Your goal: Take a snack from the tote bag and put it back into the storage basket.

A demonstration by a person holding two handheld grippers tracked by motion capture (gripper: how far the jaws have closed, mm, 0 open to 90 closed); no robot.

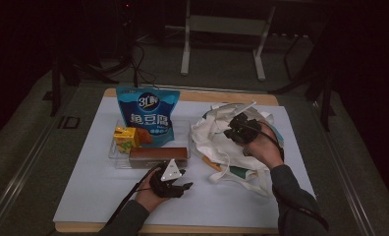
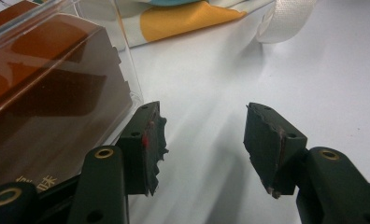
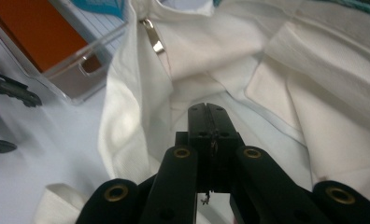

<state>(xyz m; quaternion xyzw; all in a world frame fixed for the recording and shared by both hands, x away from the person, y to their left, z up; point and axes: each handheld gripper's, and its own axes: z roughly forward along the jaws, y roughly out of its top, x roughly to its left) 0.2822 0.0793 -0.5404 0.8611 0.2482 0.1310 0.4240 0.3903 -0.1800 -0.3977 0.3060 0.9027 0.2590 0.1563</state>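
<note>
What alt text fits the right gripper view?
The right gripper has its black fingers shut together over a crumpled white cloth bag; whether fabric is pinched cannot be told. A clear plastic tray holding an orange-brown rectangular box lies at upper left on the white table surface.

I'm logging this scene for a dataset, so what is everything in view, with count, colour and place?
Snack bag: one, blue, standing at the back of the clear tray.
Clear tray: one, transparent, left half of the board.
Drink carton: one, yellow, in the tray at left.
Long box: one, brown, along the tray's front.
Cloth bag: one, white with orange and green print, crumpled on the right.
Board: one, white, over the table.
Left tongs: black, open, resting before the tray.
Right tongs: black, shut, over the cloth bag; whether they pinch it is unclear.
</note>
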